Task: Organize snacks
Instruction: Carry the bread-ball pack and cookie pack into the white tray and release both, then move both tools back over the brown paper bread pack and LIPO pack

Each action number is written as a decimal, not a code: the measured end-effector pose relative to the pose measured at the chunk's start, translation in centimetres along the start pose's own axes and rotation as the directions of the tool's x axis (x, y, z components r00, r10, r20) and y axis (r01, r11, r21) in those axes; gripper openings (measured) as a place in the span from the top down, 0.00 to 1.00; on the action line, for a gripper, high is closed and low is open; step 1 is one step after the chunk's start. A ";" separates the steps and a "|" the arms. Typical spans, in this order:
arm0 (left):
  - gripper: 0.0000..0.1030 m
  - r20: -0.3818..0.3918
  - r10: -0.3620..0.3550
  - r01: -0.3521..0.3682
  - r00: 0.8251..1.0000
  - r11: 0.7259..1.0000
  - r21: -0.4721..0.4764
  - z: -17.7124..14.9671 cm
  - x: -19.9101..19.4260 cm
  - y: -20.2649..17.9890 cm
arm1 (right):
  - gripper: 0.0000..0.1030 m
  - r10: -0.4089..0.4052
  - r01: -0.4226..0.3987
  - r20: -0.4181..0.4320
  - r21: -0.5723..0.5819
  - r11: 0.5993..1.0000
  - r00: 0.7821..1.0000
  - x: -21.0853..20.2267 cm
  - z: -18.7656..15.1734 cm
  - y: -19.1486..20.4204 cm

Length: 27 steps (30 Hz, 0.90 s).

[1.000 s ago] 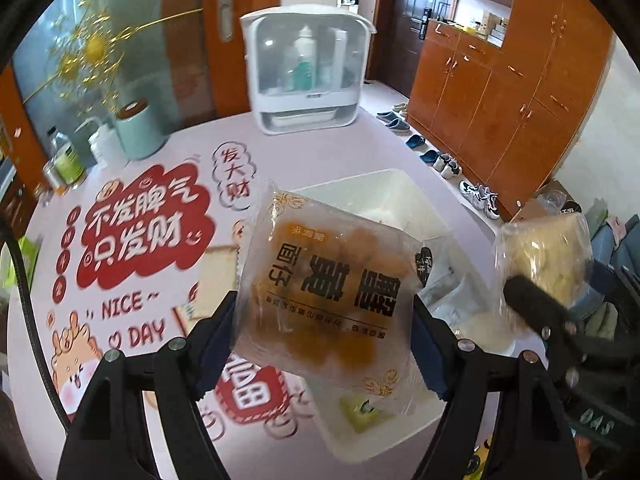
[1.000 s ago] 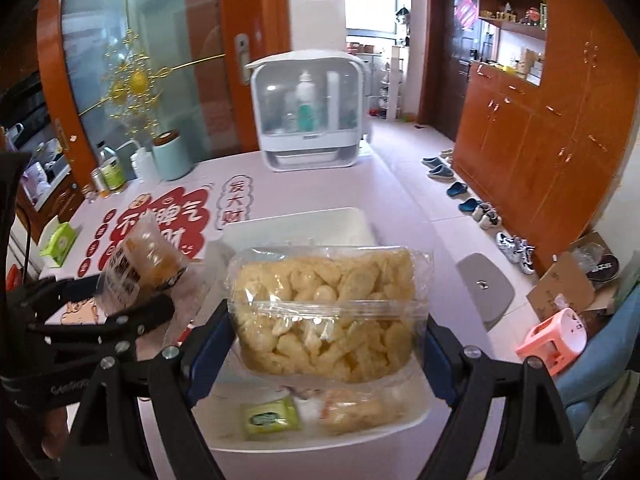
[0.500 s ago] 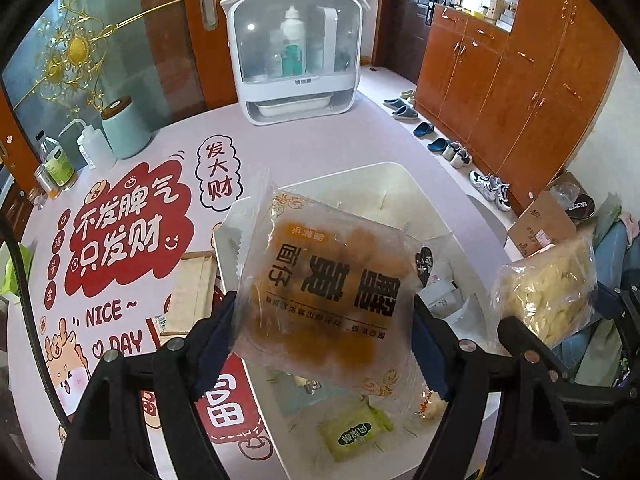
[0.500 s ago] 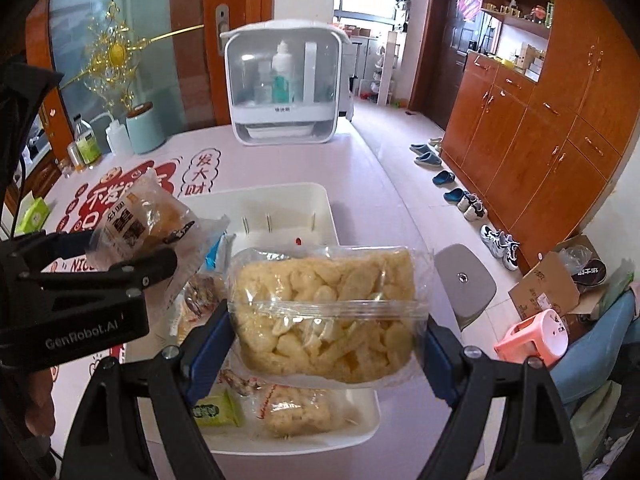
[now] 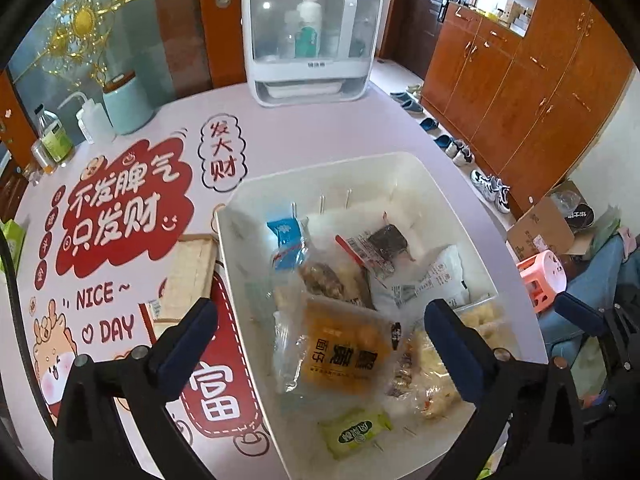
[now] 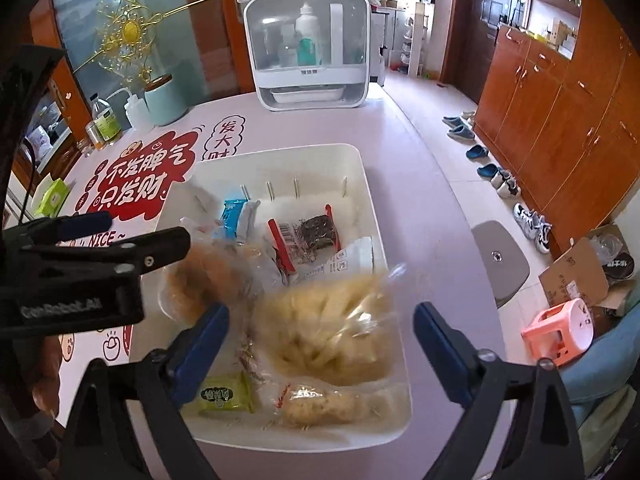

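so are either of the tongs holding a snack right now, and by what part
Nothing is held. Both tongs are opening: the orange packet and the yellow puff bag are loose in the white bin.

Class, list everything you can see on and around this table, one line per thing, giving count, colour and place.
bin: one, white, on table
orange packet: one, in bin
puff bag: one, yellow, blurred, in bin
green packet: one, bin's near end
blue packet: one, bin's far end
cabinet: one, white, table's far edge
canister: one, pale green, far left
stool: one, pink, floor
left gripper: black, jaws opening, empty
right gripper: black, jaws opening, empty
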<state>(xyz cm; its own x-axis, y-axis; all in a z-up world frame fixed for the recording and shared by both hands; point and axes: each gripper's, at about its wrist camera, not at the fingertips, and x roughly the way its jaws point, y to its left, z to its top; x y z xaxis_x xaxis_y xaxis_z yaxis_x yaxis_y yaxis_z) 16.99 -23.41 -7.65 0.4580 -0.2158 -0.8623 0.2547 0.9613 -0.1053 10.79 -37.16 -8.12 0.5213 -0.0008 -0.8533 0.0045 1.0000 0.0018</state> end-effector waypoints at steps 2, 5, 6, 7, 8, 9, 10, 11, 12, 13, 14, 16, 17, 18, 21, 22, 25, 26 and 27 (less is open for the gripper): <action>0.00 0.008 0.010 -0.010 1.000 1.000 0.007 0.0 -0.3 0.1 | 0.01 0.003 -0.003 0.006 -0.008 1.000 1.000 -0.2 0.0 0.1; 0.00 0.018 0.012 -0.012 1.000 1.000 0.012 -0.1 -0.8 0.2 | 0.01 0.012 -0.012 0.010 0.001 1.000 1.000 -0.5 0.0 0.3; 0.00 0.018 0.012 -0.012 1.000 1.000 0.014 -0.2 -1.0 0.2 | 0.01 0.015 -0.015 0.009 0.004 1.000 1.000 -0.5 0.1 0.2; 0.00 0.019 0.013 -0.013 1.000 1.000 0.016 -0.2 -1.1 0.2 | 0.01 0.018 -0.018 0.011 0.007 1.000 1.000 -0.6 0.1 0.3; 0.00 0.022 0.014 -0.015 1.000 1.000 0.021 -0.3 -1.4 0.2 | 0.01 0.019 -0.019 0.013 0.007 1.000 1.000 -0.7 0.1 0.3; 0.00 0.023 0.015 -0.016 1.000 1.000 0.023 -0.4 -1.5 0.2 | 0.01 0.018 -0.018 0.013 0.006 1.000 1.000 -0.8 0.0 0.4; 0.00 0.026 0.015 -0.015 1.000 1.000 0.025 -0.5 -1.7 0.3 | 0.01 0.018 -0.018 0.014 0.005 1.000 1.000 -0.8 0.0 0.5; 0.00 0.027 0.014 -0.015 1.000 0.999 0.029 -0.6 -1.9 0.4 | 0.01 0.019 -0.019 0.014 0.005 1.000 1.000 -0.9 -0.1 0.6; 0.00 0.029 0.014 -0.015 0.999 0.999 0.031 -0.7 -2.0 0.4 | 0.01 0.020 -0.020 0.014 0.005 1.000 1.000 -1.0 -0.2 0.8; 0.00 0.030 0.017 -0.018 0.999 0.999 0.034 -0.7 -2.1 0.5 | 0.01 0.021 -0.021 0.015 0.008 1.000 1.000 -1.1 -0.2 0.9; 0.00 0.032 0.021 -0.023 0.999 0.999 0.038 -0.9 -2.3 0.6 | 0.01 0.022 -0.022 0.016 0.010 1.000 1.000 -1.1 -0.2 1.0; 0.00 0.035 0.023 -0.024 0.999 0.999 0.042 -1.0 -2.5 0.7 | 0.01 0.026 -0.026 0.015 0.014 1.000 1.000 -1.2 -0.2 1.2; 0.00 0.037 0.024 -0.025 0.999 0.999 0.044 -1.1 -2.7 0.9 | 0.01 0.028 -0.028 0.014 0.015 0.999 1.000 -1.2 -0.3 1.3; 0.00 0.037 0.023 -0.025 0.999 0.999 0.046 -1.2 -2.8 1.0 | 0.01 0.030 -0.031 0.014 0.016 0.999 0.999 -1.2 -0.3 1.4; 0.00 0.041 0.027 -0.029 0.999 0.998 0.051 -1.5 -3.1 1.4 | 0.01 0.032 -0.032 0.001 0.019 0.999 0.999 -1.0 -0.4 1.9; 0.00 0.043 0.028 -0.031 0.999 0.998 0.053 -1.6 -3.3 1.7 | 0.01 0.034 -0.034 -0.004 0.024 0.999 0.999 -1.0 -0.4 2.1; 0.00 0.050 0.033 -0.035 0.998 0.998 0.056 -1.9 -3.6 2.3 | 0.01 0.040 -0.039 -0.011 0.034 0.999 0.999 -0.8 -0.5 2.6; 0.00 0.053 0.034 -0.037 0.998 0.998 0.057 -2.0 -3.8 2.6 | 0.01 0.041 -0.041 -0.013 0.037 0.998 0.999 -0.8 -0.5 2.8; 0.00 0.061 0.038 -0.042 0.997 0.997 0.058 -2.1 -4.0 2.9 | 0.01 0.044 -0.044 -0.016 0.042 0.998 0.999 -0.8 -0.5 3.0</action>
<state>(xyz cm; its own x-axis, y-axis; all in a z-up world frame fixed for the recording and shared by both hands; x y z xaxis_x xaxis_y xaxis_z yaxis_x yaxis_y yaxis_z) 14.12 -19.40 -5.50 0.5187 -0.1893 -0.8337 0.2844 0.9578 -0.0405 9.97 -34.11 -7.70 0.5074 0.0436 -0.8606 0.0177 0.9980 0.0610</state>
